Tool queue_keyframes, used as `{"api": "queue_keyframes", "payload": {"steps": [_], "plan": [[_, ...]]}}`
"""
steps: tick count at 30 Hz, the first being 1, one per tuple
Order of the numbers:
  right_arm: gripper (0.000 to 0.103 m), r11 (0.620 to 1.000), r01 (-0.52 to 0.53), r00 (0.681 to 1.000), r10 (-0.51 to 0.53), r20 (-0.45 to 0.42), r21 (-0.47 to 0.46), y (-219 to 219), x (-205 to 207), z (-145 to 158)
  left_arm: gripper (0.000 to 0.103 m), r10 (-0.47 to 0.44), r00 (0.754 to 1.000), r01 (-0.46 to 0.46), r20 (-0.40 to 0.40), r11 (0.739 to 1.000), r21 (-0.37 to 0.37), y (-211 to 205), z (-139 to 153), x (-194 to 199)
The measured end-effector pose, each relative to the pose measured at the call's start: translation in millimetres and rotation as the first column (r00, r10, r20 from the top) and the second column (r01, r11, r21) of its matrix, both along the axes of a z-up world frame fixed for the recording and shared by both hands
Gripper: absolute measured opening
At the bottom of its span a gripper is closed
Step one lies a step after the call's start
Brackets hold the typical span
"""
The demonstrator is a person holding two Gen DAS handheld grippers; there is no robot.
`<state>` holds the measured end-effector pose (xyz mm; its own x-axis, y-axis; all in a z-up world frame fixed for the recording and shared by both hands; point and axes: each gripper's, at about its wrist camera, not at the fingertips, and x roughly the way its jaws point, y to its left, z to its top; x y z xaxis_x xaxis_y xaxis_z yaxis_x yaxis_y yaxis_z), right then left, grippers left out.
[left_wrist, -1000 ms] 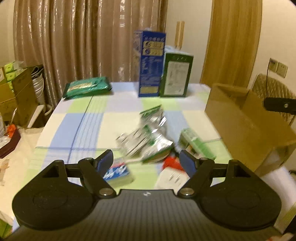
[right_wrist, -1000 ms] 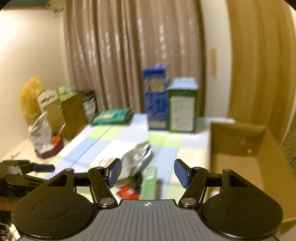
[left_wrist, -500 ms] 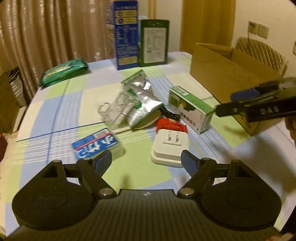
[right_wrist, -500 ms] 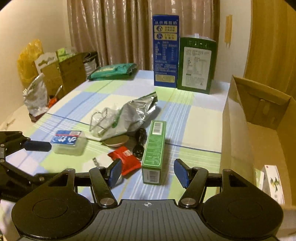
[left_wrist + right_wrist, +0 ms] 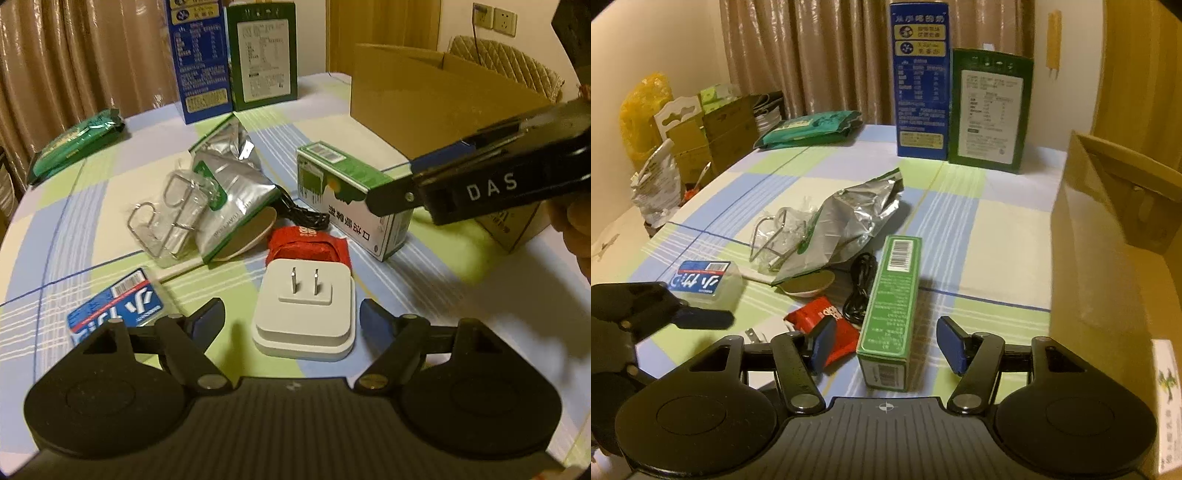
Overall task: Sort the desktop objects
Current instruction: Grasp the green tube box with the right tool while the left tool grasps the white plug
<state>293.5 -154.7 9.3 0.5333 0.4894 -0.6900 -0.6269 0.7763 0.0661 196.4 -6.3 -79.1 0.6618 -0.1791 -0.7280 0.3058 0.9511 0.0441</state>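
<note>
My left gripper (image 5: 291,321) is open, its fingers on either side of a white plug adapter (image 5: 304,306) lying prongs-up on the checked tablecloth. My right gripper (image 5: 886,345) is open, its fingers on either side of the near end of a long green box (image 5: 890,310). The green box also shows in the left wrist view (image 5: 351,199), with the right gripper (image 5: 480,177) above it. A red packet (image 5: 823,325), a black cable (image 5: 860,291), a silver foil bag (image 5: 846,225), wire hooks in clear wrap (image 5: 775,240) and a blue-labelled case (image 5: 705,282) lie around.
An open cardboard box (image 5: 1115,258) stands on the right, a white carton (image 5: 1165,398) inside it. A tall blue box (image 5: 919,81) and a green box (image 5: 991,110) stand at the back, a green pack (image 5: 809,129) at back left. Cartons and bags sit beyond the table's left edge.
Both grippers have come down and forward toward the table. The left one now straddles the white adapter, the right one straddles the green box's near end. Both stay open.
</note>
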Motion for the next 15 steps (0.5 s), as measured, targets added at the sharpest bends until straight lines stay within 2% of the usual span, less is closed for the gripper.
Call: {"api": "queue_keyframes", "payload": {"steps": [2, 5, 9, 15], "plan": [[0.046, 1.000, 0.002, 1.000, -0.002, -0.011, -0.009, 3, 5, -4, 0.073, 0.000, 1.000, 0.000, -0.012, 1.000, 0.000, -2, -4, 4], [0.037, 1.000, 0.007, 1.000, -0.008, -0.029, -0.009, 5, 11, -10, 0.062, 0.006, 0.999, -0.007, -0.043, 1.000, -0.015, -2, -8, 8], [0.027, 0.999, 0.020, 1.000, -0.021, -0.017, -0.038, 5, 8, -10, 0.061, 0.030, 0.998, -0.032, -0.055, 0.999, -0.032, 1, -7, 6], [0.027, 0.997, 0.007, 0.999, -0.010, -0.033, -0.080, -5, -25, -1, 0.061, 0.079, 0.994, -0.083, -0.082, 0.995, -0.051, 0, -3, -11]]}}
